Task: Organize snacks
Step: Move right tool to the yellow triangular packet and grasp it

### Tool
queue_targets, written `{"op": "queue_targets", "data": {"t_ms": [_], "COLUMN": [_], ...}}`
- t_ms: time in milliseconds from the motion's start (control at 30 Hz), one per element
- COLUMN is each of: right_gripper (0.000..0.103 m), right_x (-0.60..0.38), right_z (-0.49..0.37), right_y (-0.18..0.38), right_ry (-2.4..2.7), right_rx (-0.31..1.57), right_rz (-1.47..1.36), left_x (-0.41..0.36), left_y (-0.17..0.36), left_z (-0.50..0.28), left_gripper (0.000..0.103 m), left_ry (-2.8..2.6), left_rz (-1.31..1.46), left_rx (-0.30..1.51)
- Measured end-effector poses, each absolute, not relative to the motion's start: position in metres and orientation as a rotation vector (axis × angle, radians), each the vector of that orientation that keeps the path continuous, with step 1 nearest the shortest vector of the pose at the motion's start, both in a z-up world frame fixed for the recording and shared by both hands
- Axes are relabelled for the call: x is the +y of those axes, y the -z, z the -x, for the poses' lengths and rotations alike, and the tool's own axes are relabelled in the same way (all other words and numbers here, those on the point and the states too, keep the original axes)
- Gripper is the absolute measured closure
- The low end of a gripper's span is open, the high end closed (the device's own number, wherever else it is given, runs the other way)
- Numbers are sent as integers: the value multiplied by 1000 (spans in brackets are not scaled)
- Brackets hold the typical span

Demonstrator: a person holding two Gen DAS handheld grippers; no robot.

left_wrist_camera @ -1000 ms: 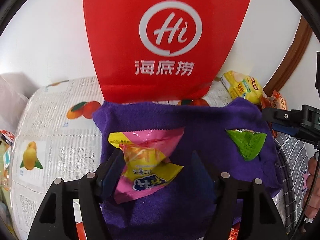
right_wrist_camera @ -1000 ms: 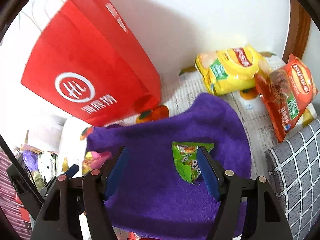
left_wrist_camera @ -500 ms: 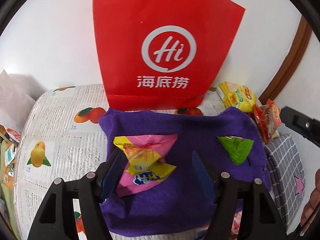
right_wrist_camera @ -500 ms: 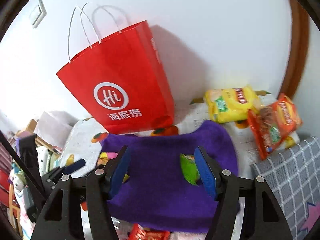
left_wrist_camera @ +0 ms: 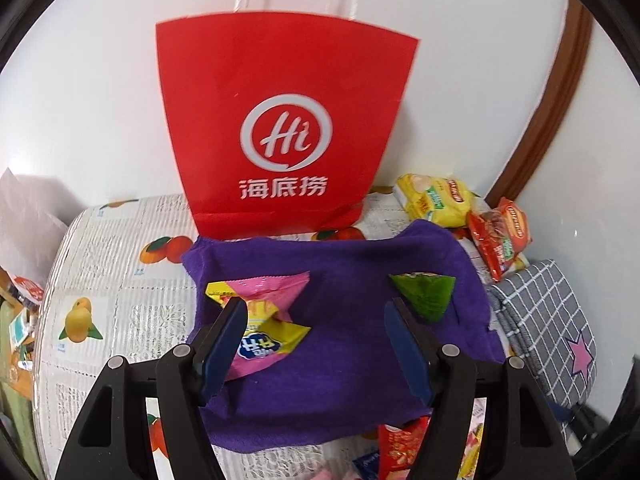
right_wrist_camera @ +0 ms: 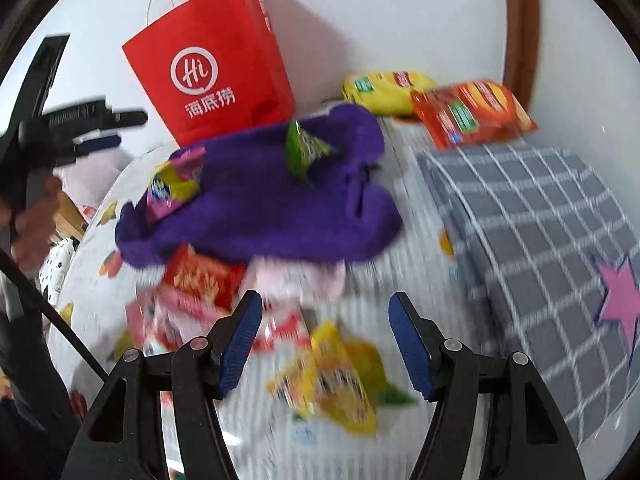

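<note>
- The snacks lie in three lots on the table: two small packets on the purple towel [left_wrist_camera: 348, 320], two big bags at the far right corner, and a loose heap at the near edge.
- On the purple towel, the pink-and-yellow packet [left_wrist_camera: 260, 320] sits toward its left edge and the green triangular packet [left_wrist_camera: 426, 294] toward its right edge, well apart from each other.
- The yellow chip bag [right_wrist_camera: 384, 92] and the orange-red chip bag [right_wrist_camera: 468, 114] lie against the wall at the far right corner, touching or overlapping.
- The heap by the near edge is blurred in the right wrist view; a red packet [right_wrist_camera: 200, 280], pinkish wrappers and a yellow packet [right_wrist_camera: 332, 376] can be made out, little more.
- The left gripper [left_wrist_camera: 316, 344] hovers above the towel, jaws apart and empty; the pink-and-yellow packet shows beside its left finger but is not pinched.
- The right gripper [right_wrist_camera: 326, 340] hangs over the near heap, jaws apart with nothing between the pads.
- The step in hand looks like fetching another snack from the heap to lay on the towel; few pieces are sorted yet, so the task seems early.
- The next move likely calls for lowering the right gripper onto one thin packet, such as the yellow one, and pinching a crimped edge without dragging its neighbours.
- The table [left_wrist_camera: 128, 312] wears a fruit-printed cover; a grey checked cloth with a pink star [right_wrist_camera: 560, 240] lies on its right side.
- A red paper bag [left_wrist_camera: 284, 128] stands at the far edge against a white wall, with brown trim to the right.
</note>
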State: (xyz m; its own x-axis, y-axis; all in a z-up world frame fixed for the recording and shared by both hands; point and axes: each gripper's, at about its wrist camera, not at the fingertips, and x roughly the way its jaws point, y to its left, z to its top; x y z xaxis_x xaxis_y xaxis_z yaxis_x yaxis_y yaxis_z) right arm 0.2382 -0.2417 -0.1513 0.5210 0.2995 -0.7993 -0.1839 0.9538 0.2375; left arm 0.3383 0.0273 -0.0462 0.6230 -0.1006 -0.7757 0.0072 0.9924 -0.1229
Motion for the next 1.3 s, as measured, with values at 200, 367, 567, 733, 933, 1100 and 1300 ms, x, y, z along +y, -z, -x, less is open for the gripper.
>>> {"op": "queue_targets", "data": {"t_ms": [200,367,567,733,933,1100,1300], "right_gripper": [37,36,44,45,41,41,41], "right_x": [-235,-229,-220,-219,-212,-215,-210], "right_z": [-220,-210,-205,-205,-206,-206,-206], "right_y": [184,203,206,206,207,206,205], "right_ry": [-332,-302,-237,-226,-219,-229,-218], "right_rx": [1002,969,939,941,949,951,952], "right_rz": [-120,-95,-18,-7,33,12,35], "left_x": [13,2,-5,-18,-32,-37,-5], "left_y": [38,35,34,30,27,34,83], "left_z": [-328,-323,-318,-309,-295,-276,-235], "left_gripper": [34,34,34,34,34,34,34], "left_ry": [104,123,127,136,126,114,74], "left_rz": [97,68,61,23,-32,-49,16], "left_rx": [878,874,875,860,847,861,944]}}
